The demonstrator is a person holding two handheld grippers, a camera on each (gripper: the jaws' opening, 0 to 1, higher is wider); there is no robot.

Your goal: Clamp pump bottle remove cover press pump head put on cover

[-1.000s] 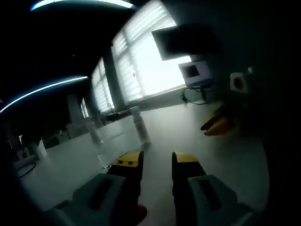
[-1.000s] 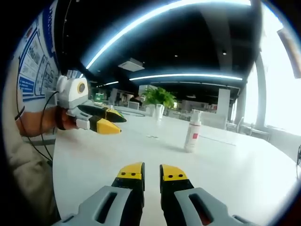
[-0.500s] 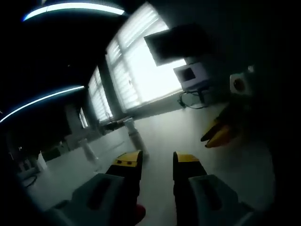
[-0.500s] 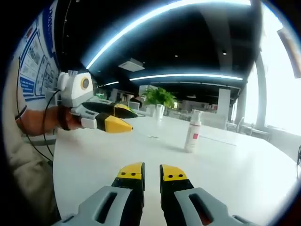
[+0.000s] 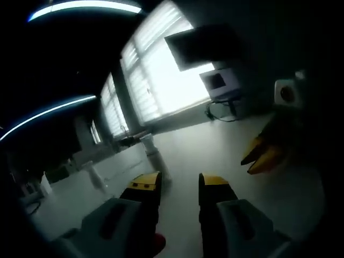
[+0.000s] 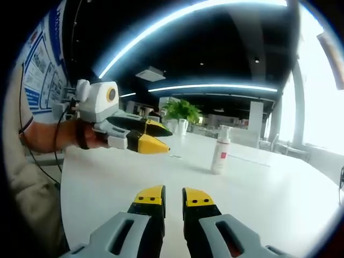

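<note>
Both grippers, left and right, hover released, apparently empty, near the capped pump bottle.

Daylight is blazing through the blinds, blowing them out and leaving the left gripper view murky, soft and underexposed. In the right gripper view, ceiling light strips are glowing, bent by fisheye distortion, and glare is washing over the white table.
</note>
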